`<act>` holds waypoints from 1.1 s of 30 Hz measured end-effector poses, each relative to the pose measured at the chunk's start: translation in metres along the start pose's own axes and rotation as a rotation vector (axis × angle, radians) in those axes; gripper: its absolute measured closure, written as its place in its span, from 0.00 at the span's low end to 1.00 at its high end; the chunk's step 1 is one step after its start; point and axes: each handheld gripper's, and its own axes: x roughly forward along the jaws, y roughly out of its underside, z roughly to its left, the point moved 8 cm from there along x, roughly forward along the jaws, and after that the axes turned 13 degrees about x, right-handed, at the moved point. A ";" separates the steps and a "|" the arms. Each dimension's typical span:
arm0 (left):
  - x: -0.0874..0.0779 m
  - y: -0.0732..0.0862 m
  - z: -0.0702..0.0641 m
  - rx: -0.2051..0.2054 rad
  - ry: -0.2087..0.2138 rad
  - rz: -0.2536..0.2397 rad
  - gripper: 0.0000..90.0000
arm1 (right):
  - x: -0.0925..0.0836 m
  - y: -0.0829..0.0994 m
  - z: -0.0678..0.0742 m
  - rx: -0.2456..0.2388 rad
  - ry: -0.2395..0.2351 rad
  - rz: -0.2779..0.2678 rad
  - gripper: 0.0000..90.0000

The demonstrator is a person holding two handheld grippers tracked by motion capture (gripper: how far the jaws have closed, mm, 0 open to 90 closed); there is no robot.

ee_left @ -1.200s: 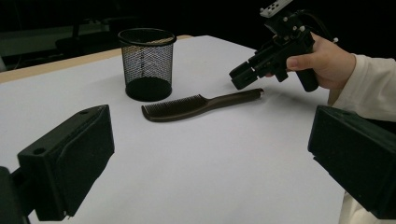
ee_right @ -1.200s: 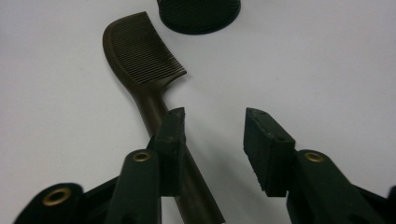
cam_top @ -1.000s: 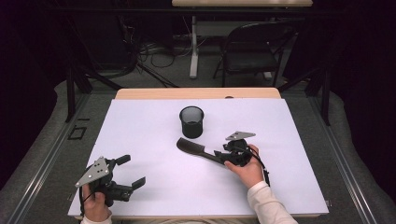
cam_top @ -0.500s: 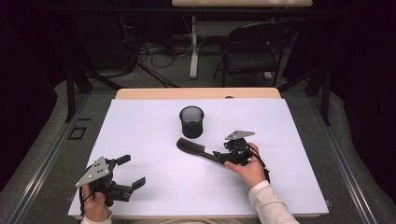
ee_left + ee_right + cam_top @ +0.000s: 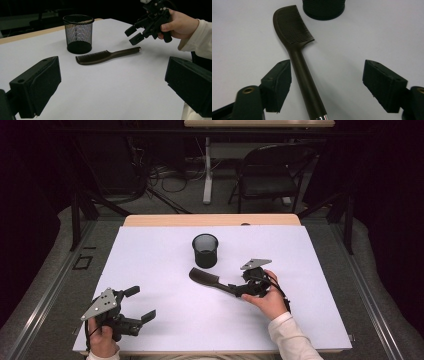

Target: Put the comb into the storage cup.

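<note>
Nothing has shifted over the last second: the dark brown plastic comb (image 5: 211,280) lies flat beside the black mesh cup (image 5: 205,250), the right gripper (image 5: 325,85) spread over its handle (ungrasped), left gripper (image 5: 136,303) idle, agape

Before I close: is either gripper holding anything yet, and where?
Nothing is held. The right gripper is open astride the comb handle; the left gripper is open.
</note>
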 end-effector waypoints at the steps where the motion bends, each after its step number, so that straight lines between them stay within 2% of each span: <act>1: 0.000 0.000 0.000 0.000 0.000 0.000 0.01 | 0.000 0.000 0.000 -0.003 0.002 0.002 0.23; 7: 0.000 0.000 0.000 -0.003 -0.001 0.000 0.01 | -0.003 0.001 -0.002 -0.020 0.012 0.020 0.17; 13: 0.000 0.000 0.000 0.000 -0.001 0.002 0.01 | -0.007 -0.003 -0.004 0.008 0.008 0.021 0.16; 16: 0.000 0.000 0.000 -0.002 -0.004 0.006 0.00 | -0.008 -0.005 -0.003 0.013 0.003 0.019 0.11; 22: 0.001 0.001 0.000 -0.008 -0.004 0.007 0.01 | -0.005 -0.005 0.000 0.021 -0.010 0.068 0.08; 27: 0.001 0.001 0.000 -0.007 0.003 0.007 0.00 | -0.002 -0.004 0.002 -0.007 -0.002 0.116 0.05; 28: 0.001 0.001 0.000 -0.007 0.004 0.007 0.01 | -0.002 -0.004 0.003 -0.027 0.005 0.144 0.05; 30: 0.001 0.001 0.000 -0.007 0.004 0.006 0.01 | -0.002 -0.004 0.004 -0.034 0.006 0.145 0.05; 33: 0.001 0.001 0.000 -0.008 0.004 0.006 0.00 | -0.001 -0.005 0.006 -0.080 0.024 0.182 0.05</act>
